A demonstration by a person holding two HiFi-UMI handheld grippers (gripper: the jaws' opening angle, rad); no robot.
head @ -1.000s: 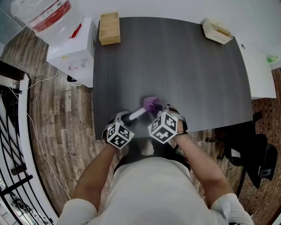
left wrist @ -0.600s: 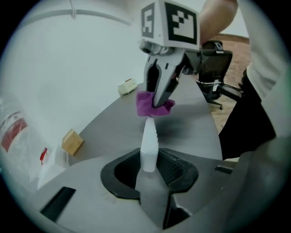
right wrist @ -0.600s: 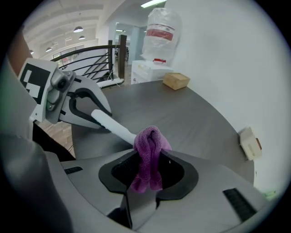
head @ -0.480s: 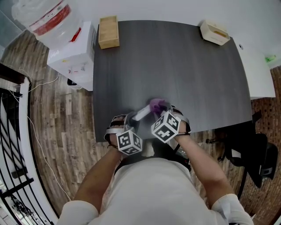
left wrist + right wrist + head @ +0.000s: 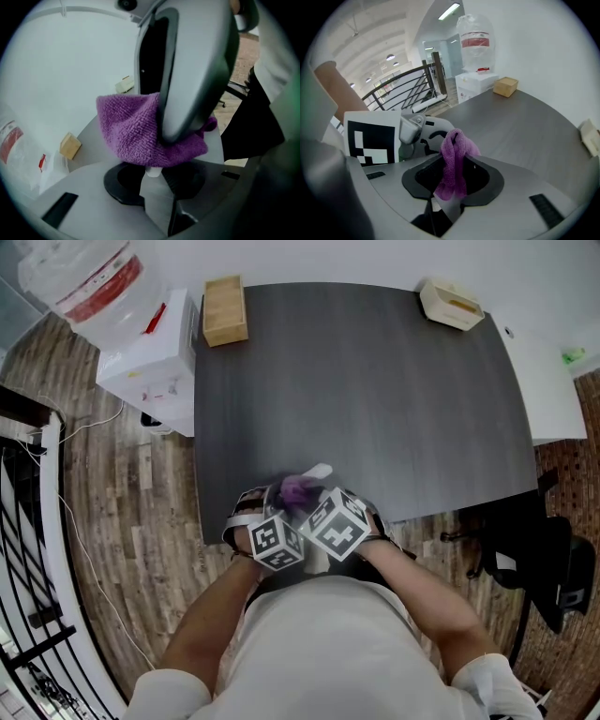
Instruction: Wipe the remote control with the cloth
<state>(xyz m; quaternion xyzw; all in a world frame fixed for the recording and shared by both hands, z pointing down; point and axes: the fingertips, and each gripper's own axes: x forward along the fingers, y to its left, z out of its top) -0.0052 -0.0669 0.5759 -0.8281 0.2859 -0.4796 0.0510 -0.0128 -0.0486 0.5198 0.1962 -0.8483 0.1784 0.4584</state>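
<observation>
Over the near edge of the dark table [image 5: 375, 390] my two grippers meet close together. My left gripper [image 5: 279, 504] is shut on one end of the white remote control [image 5: 319, 471]; its jaws have just been closing, with the remote between them. The remote's held end shows as a small white piece [image 5: 153, 171] between the left gripper's [image 5: 153, 177] jaws. My right gripper [image 5: 302, 495] is shut on the purple cloth [image 5: 298, 488], which lies bunched over the remote next to the left jaws. In the right gripper view the cloth [image 5: 454, 159] stands folded between the right gripper's [image 5: 449, 187] jaws.
A wooden box [image 5: 225, 310] sits at the table's far left corner and a pale box [image 5: 452, 304] at the far right. A water dispenser [image 5: 141, 343] stands left of the table, a white side table [image 5: 548, 381] and a black chair [image 5: 534, 559] to the right.
My right gripper has slid the cloth leftwards along the remote towards the left gripper, so the remote's far end now pokes out beyond it. The left gripper has rolled.
</observation>
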